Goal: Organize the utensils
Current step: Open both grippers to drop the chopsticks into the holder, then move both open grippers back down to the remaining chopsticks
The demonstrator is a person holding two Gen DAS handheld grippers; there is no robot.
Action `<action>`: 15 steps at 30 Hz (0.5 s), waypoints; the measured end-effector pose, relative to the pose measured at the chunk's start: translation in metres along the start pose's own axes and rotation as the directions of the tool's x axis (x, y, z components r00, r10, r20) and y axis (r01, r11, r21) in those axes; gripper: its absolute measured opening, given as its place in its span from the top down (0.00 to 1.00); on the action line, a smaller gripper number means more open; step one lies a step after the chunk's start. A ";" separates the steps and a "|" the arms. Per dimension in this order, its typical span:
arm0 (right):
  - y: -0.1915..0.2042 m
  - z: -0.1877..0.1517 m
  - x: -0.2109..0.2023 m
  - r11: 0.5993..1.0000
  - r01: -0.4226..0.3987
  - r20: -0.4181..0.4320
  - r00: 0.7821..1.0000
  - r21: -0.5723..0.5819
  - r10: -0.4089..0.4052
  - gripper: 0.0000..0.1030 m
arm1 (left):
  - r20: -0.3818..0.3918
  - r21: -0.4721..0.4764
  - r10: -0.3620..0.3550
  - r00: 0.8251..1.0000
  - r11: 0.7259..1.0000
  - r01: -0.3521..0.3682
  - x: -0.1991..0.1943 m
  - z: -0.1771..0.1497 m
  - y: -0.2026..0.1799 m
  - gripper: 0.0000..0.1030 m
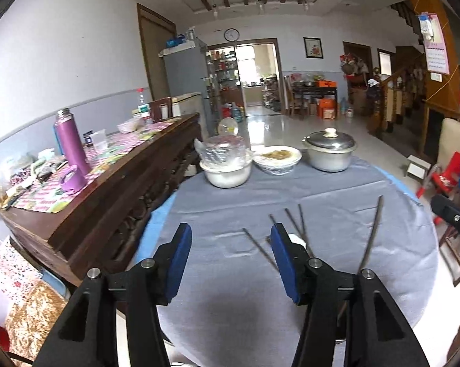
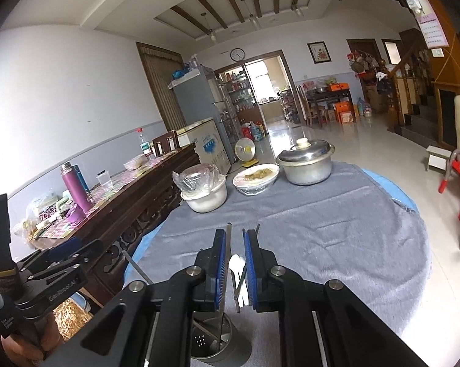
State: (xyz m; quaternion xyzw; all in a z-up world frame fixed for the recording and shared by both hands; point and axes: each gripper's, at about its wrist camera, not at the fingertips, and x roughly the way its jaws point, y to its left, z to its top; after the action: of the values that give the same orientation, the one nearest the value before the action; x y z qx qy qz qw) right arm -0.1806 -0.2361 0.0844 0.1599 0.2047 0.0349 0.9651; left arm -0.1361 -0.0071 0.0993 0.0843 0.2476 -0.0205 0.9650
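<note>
Chopsticks (image 1: 294,224) lie scattered on the grey cloth of the round tabletop (image 1: 337,183), dark thin sticks fanned out just ahead of me, with one longer stick (image 1: 373,232) angled off to the right.

Starting at the left, my left gripper (image 1: 230,260) hangs over bare cloth, pointing forward and tipped somewhat downward. Its jaws stand about half open and hold nothing. One stray chopstick (image 1: 259,247) lies on the cloth between them, nearer the right finger, untouched.

Moving right, my right gripper (image 2: 234,263) also tilts gently downward. Its jaws are nearly closed, and I see chopsticks (image 2: 228,260) and a white plastic spoon (image 2: 237,267) in the narrow gap. I cannot tell for sure whether the pads press on them, so I treat the grip as uncertain. Directly beneath sits a metal utensil holder (image 2: 217,342), its perforated wall visible, with stick ends reaching into its mouth.

In my judgement the step in hand is dropping this bundle into the holder. To do it well I would keep the bundle upright over the opening, confirm the lower tips are inside the rim, and ease the jaws apart slowly so nothing tips out. The left gripper could then close on the stray chopstick near its middle.
</note>
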 end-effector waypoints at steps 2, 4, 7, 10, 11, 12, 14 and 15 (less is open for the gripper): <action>-0.002 -0.001 0.003 1.000 0.008 -0.010 1.000 0.008 -0.008 0.86 | -0.003 0.004 0.021 1.000 1.000 -0.021 0.002 -0.002 0.003 0.47; -0.005 -0.001 0.008 1.000 0.012 -0.028 1.000 0.022 -0.011 0.83 | -0.008 0.001 0.029 1.000 1.000 -0.029 0.005 -0.003 0.006 0.46; -0.008 -0.003 0.011 0.999 0.023 -0.040 0.999 0.038 -0.021 0.72 | -0.021 -0.006 0.034 0.999 0.999 -0.035 0.010 -0.006 0.012 0.46; -0.010 -0.006 0.016 0.999 0.038 -0.053 0.998 0.038 -0.036 0.72 | -0.033 -0.011 0.037 0.999 0.999 -0.037 0.014 -0.008 0.015 0.46; -0.011 -0.007 0.017 0.998 0.042 -0.058 0.998 0.039 -0.039 0.72 | -0.036 -0.012 0.038 0.999 0.999 -0.038 0.016 -0.009 0.015 0.46; -0.012 -0.007 0.018 0.998 0.043 -0.063 0.997 0.041 -0.040 0.72 | -0.040 -0.013 0.040 0.998 0.999 -0.040 0.018 -0.010 0.015 0.46; -0.013 -0.008 0.021 0.998 0.049 -0.072 0.996 0.044 -0.046 0.72 | -0.049 -0.018 0.041 0.998 0.999 -0.041 0.021 -0.011 0.017 0.46; -0.013 -0.008 0.022 0.998 0.052 -0.076 0.996 0.045 -0.049 0.72 | -0.052 -0.020 0.040 0.998 0.999 -0.041 0.023 -0.012 0.018 0.46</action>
State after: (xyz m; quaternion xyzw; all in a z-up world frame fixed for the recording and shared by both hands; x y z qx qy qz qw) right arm -0.1640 -0.2434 0.0644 0.1758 0.2452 0.0116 0.9533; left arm -0.1199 0.0128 0.0807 0.0796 0.2708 0.0040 0.9593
